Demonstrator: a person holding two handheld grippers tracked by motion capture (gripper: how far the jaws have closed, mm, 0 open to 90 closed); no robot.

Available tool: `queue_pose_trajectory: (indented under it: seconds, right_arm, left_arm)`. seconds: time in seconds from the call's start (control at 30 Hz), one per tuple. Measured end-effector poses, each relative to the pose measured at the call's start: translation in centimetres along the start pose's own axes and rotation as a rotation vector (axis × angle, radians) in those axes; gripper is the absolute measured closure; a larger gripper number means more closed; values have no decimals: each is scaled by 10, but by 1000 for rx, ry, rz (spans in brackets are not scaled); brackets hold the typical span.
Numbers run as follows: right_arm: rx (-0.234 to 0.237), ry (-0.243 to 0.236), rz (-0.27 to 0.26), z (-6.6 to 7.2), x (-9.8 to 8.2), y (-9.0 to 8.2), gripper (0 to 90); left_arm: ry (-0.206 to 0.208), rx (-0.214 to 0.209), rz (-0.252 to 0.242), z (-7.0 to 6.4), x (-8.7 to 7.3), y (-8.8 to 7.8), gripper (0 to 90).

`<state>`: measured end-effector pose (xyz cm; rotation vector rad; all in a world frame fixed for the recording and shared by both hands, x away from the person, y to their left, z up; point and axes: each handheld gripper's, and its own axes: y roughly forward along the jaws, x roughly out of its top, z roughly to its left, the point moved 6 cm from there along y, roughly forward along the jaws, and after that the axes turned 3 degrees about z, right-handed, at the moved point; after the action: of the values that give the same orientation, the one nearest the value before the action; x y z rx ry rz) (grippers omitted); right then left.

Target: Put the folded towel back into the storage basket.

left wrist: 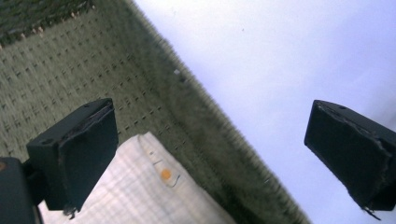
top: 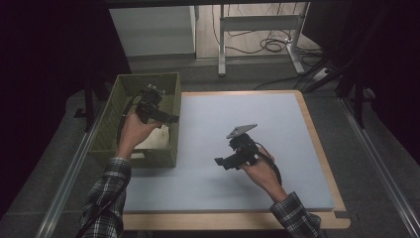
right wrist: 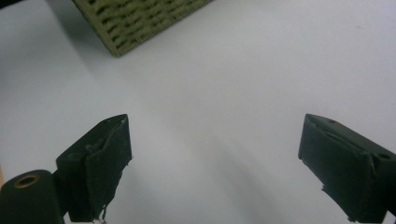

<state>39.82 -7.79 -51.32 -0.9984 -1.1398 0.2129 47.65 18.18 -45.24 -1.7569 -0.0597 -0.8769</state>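
Note:
An olive woven basket (top: 112, 113) stands at the left edge of the table, with a folded white checked cloth (top: 159, 139) lying inside it. My left gripper (top: 171, 119) hovers over the basket's right wall, open. In the left gripper view its jaws (left wrist: 210, 126) stand wide apart with nothing between them, above the cloth (left wrist: 149, 186) and the basket wall (left wrist: 60, 74). My right gripper (top: 222, 162) hangs over the pale mat (top: 257, 114), pointing left, also open. Its jaws (right wrist: 215, 144) are empty, and a corner of the basket (right wrist: 135, 18) lies ahead of them.
The mat covers a wooden tabletop whose edge (top: 327, 163) shows at the right and front. Beyond the table stand a white cabinet (top: 153, 29) and a desk frame (top: 257, 22), with cables (top: 270, 45) on the floor. A metal rail (top: 69, 173) runs along the left.

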Motion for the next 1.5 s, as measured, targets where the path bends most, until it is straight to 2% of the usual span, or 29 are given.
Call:
queue_pose_trajectory:
  seconds: [0.07,0.23,0.27,0.4,0.47,0.5,0.97,1.0,1.03,1.07,1.17,1.37,1.4,1.5]
  right_arm:
    - [-3,7,-7,-5,-11,-6,81]
    - [-11,17,-1,-10,-25,-11,67]
    - [-16,22,-5,-14,-33,-14,64]
    - [-24,38,-9,-19,-44,-20,61]
    - [-37,44,-14,-23,-52,-25,61]
    - [-37,44,-14,-23,-52,-25,61]
    - [-91,60,-25,-41,-94,-56,58]
    - [-98,63,-28,-43,-99,-59,55]
    - [-98,63,-28,-43,-99,-59,55]
    - [-105,71,-31,-46,-105,-63,54]
    - [-115,77,-29,-49,-112,-67,54]
    - [-140,90,-38,-55,-126,-77,54]
    - [-148,96,-45,-57,-130,-81,54]
    - [-154,99,-48,-58,-134,-83,55]
  left_arm:
    - [11,-7,-5,-7,3,2,29]
    - [48,-5,0,-21,8,6,27]
    - [59,-14,-3,-28,9,8,27]
    - [74,-21,-7,-38,12,11,26]
    - [87,-34,-12,-49,14,14,24]
    - [87,-34,-12,-49,14,14,24]
    - [160,-111,-36,-104,18,33,20]
    - [167,-119,-40,-112,17,37,20]
    - [167,-119,-40,-112,17,37,20]
    - [182,-125,-39,-119,16,40,20]
    - [186,-134,-46,-126,14,43,20]
    - [218,-144,-51,-145,2,51,18]
    - [219,-160,-53,-151,-5,55,18]
    - [224,-166,-54,-155,-11,58,18]
